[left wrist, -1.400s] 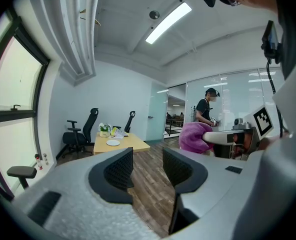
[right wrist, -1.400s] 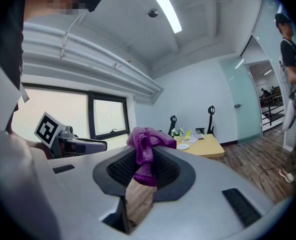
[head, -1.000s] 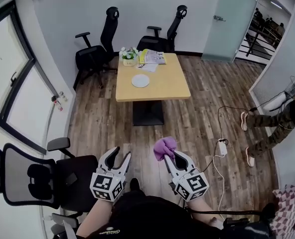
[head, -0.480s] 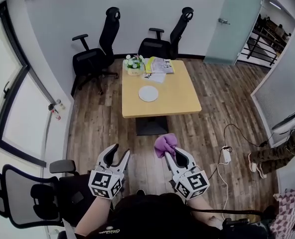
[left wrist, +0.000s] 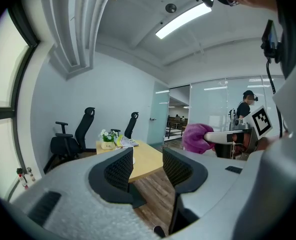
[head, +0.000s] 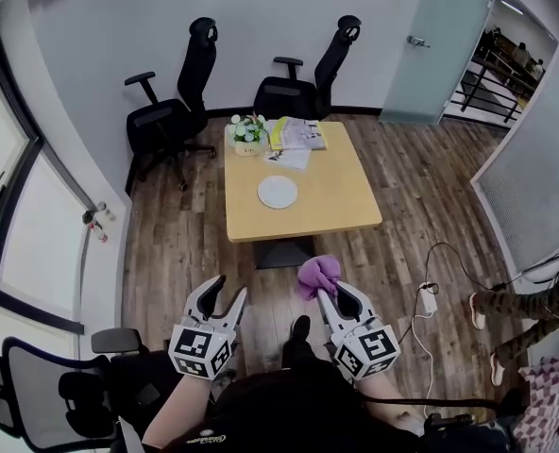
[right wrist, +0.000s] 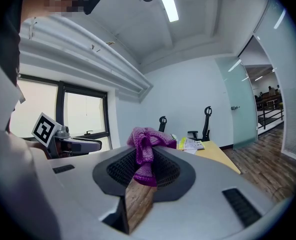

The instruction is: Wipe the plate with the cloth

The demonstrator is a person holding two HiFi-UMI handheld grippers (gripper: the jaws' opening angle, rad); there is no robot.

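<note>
We find the right gripper (head: pixel 332 296) clamped on the purple cloth (head: pixel 315 276) and the left gripper (head: pixel 226 292) with jaws moderately apart. The white plate (head: pixel 278 192) lies on the table (head: pixel 341 196) at 12 o'clock.

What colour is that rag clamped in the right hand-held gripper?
The cloth is purple, shown best in the right gripper view.

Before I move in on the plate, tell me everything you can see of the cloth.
The cloth is purple, a soft, knitted-looking fabric bunched into a crumpled wad. The right tool is shut on it: most of it bulges past the jaw tips, and one end hangs down between the jaws. Nothing else touches it. It is held in the air above the wooden floor, short of the table and apart from the white plate there.
</note>
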